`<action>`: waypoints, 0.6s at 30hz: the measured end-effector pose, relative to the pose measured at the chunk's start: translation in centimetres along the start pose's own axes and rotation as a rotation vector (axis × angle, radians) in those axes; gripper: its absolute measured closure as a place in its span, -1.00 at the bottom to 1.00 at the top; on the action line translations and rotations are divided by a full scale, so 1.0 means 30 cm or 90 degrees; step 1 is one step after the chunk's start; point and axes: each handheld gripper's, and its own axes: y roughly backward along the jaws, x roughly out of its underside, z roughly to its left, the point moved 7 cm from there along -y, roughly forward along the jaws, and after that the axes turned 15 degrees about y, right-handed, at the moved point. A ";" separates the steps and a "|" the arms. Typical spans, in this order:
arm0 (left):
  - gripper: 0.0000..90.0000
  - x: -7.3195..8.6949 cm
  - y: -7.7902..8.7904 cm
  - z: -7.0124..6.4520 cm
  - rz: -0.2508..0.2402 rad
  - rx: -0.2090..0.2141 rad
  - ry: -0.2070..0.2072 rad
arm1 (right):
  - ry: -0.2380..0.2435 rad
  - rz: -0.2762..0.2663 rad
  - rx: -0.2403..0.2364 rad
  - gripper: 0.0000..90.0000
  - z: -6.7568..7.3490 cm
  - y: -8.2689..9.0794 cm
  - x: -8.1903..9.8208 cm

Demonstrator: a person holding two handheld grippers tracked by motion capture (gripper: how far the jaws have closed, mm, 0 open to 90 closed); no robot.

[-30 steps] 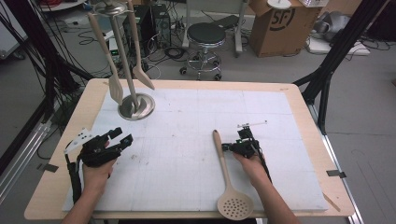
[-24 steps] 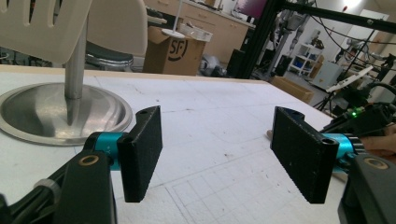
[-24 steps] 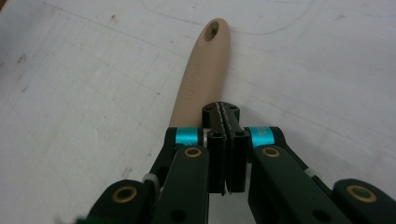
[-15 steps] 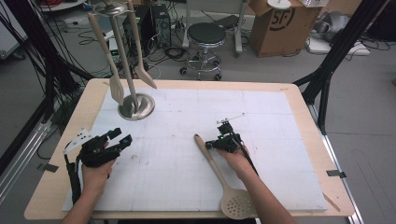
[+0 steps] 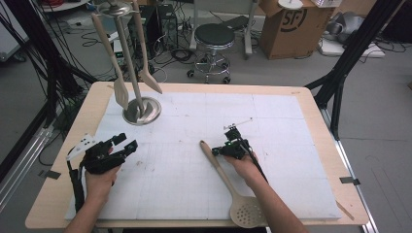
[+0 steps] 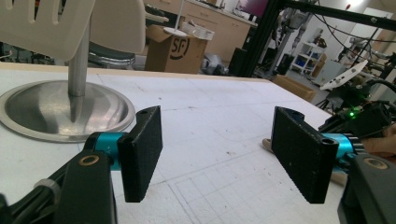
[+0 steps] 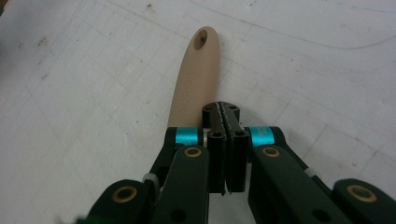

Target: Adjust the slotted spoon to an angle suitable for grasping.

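Right gripper view shows the right gripper (image 7: 227,140) pressed together over the slotted spoon's (image 7: 196,81) handle, its perforated head (image 5: 247,212) visible from high view. Left gripper (image 6: 217,149) stands spread over the white mat (image 5: 194,126), near the utensil stand (image 5: 141,110).

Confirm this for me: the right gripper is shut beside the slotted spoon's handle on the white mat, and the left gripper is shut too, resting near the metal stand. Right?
Not quite. The left gripper is open: the left gripper view shows its two black pads standing well apart with bare mat between them. The rest holds: the right gripper is shut by the slotted spoon, and the metal stand is near the left one.
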 end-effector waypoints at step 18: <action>-0.23 0.004 -0.004 -0.006 0.003 0.001 -0.005 | -0.065 -0.028 -0.009 0.40 0.053 0.163 0.123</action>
